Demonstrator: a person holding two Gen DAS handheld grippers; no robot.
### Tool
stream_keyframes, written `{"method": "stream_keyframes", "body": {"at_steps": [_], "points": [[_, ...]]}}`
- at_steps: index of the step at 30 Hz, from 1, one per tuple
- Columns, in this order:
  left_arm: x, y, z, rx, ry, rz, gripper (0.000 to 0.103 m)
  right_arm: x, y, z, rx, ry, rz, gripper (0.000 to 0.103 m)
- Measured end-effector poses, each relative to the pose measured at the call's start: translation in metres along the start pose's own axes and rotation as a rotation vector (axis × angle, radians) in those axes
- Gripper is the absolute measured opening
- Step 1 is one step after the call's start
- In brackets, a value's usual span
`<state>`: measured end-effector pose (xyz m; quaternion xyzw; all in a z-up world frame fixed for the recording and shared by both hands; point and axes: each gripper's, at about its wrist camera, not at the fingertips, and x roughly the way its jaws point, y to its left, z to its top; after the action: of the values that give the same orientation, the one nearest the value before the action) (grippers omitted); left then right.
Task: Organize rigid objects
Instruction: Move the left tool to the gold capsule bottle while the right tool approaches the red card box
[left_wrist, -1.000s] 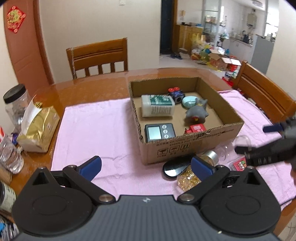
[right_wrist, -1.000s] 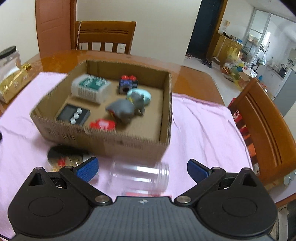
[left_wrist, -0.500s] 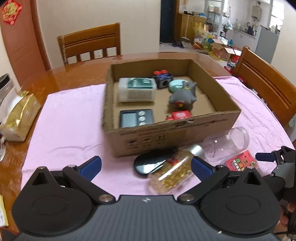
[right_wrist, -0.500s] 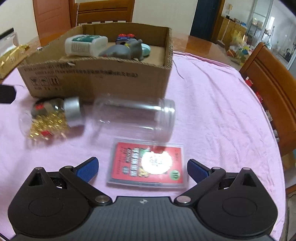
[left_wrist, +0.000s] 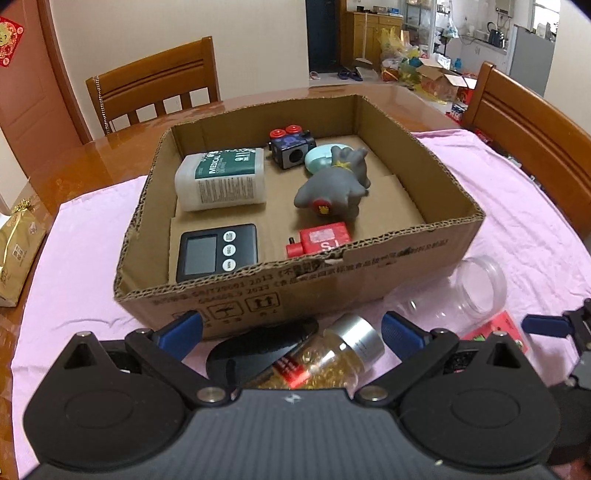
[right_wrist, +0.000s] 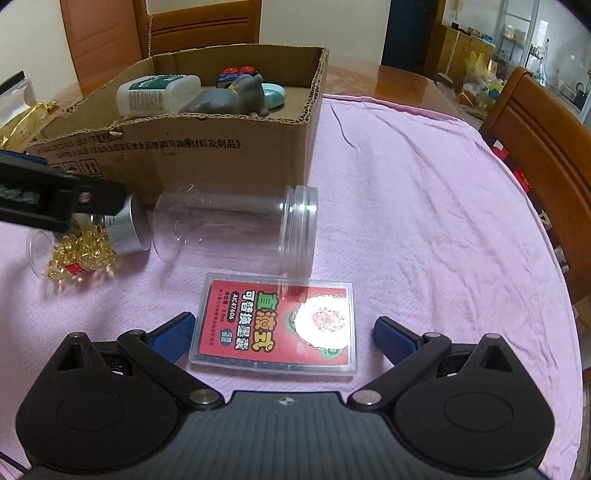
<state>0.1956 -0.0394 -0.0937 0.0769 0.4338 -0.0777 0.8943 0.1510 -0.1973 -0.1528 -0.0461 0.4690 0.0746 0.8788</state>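
Capsule bottle (left_wrist: 325, 358) on its side before the cardboard box (left_wrist: 369, 273), now between the left gripper's (left_wrist: 291, 328) spread, empty fingers after a descent; red card case (right_wrist: 275, 325) likewise framed by the open right gripper (right_wrist: 282, 328); both ready for pickup.

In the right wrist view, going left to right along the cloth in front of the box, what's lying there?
Left tool's arm, reaching in from the left → capsule bottle with silver cap, on its side → empty clear jar, on its side, mouth to the right → red card case, flat, nearest the right tool.
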Motion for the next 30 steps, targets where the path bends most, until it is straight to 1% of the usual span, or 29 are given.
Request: {"method": "stream_keyframes", "body": {"at_steps": [4,6,13,19,23,27,30], "points": [[0.010,-0.003,0.002,-0.001,0.015,0.018,0.102,-0.004,-0.001,-0.002,0.000,-0.003,0.001,0.103],[0.010,-0.002,0.000,0.001,0.018,0.008,0.102,-0.004,-0.001,-0.002,0.000,-0.003,0.001,0.103],[-0.005,0.001,-0.015,0.066,0.026,0.008,0.102,-0.004,0.000,-0.001,0.000,-0.001,0.000,0.103],[-0.020,0.012,-0.031,0.111,0.022,0.015,0.102,-0.003,0.001,0.000,0.004,0.001,-0.002,0.103],[-0.024,0.023,-0.041,0.085,0.031,0.013,0.102,-0.003,0.001,0.000,0.004,0.000,-0.003,0.103],[-0.020,0.034,-0.049,0.020,0.069,0.020,0.102,-0.003,0.002,0.000,0.003,-0.001,-0.003,0.103],[-0.017,0.039,-0.055,0.019,0.081,0.014,0.102,-0.004,0.002,0.000,-0.001,-0.003,-0.001,0.103]]}}
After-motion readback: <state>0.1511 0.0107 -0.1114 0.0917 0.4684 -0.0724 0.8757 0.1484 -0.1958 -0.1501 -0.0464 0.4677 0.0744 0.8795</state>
